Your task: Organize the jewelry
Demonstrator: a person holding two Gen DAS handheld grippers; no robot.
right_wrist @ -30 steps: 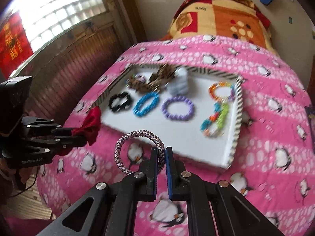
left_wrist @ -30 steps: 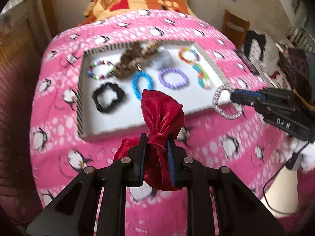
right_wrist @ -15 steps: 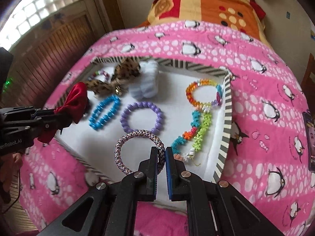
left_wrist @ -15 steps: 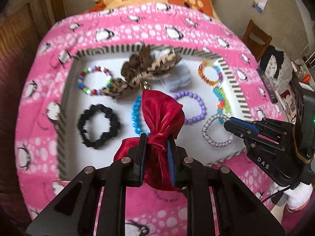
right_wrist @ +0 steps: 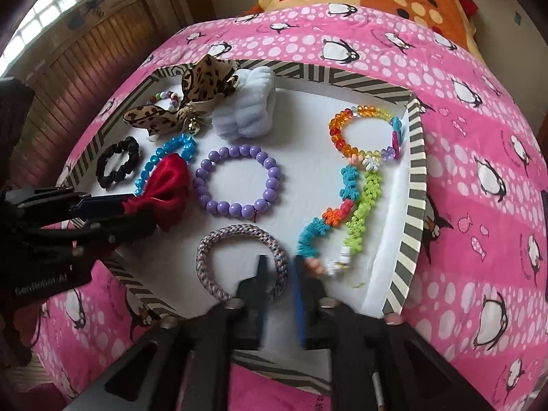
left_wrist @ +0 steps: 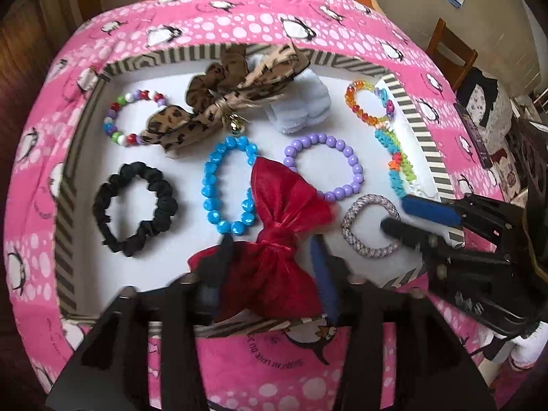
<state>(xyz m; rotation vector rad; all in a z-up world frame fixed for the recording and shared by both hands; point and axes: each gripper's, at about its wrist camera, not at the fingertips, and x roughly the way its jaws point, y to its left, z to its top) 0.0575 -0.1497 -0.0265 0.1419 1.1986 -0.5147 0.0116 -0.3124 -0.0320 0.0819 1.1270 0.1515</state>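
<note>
The left tool (left_wrist: 270,267) is opening around the red bow (left_wrist: 281,219), and the right tool (right_wrist: 279,274) is opening astride the braided ring (right_wrist: 241,262), both lying in the striped tray (left_wrist: 66,205). Only the right view shows partly legible lettering, "…Robot.AI". The tray sits on a pink penguin-print bed (right_wrist: 479,157).

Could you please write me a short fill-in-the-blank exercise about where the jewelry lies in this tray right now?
1. The shiny red fabric bow lies between the opening left tongs, partly covering the ____ beaded bracelet.
2. The grey braided cord ring by the opening right tongs lies just in front of the ____ round-bead bracelet.
3. The black fabric scrunchie lies inside the ____-edged white tray.

Missing words: blue; purple; striped
</note>
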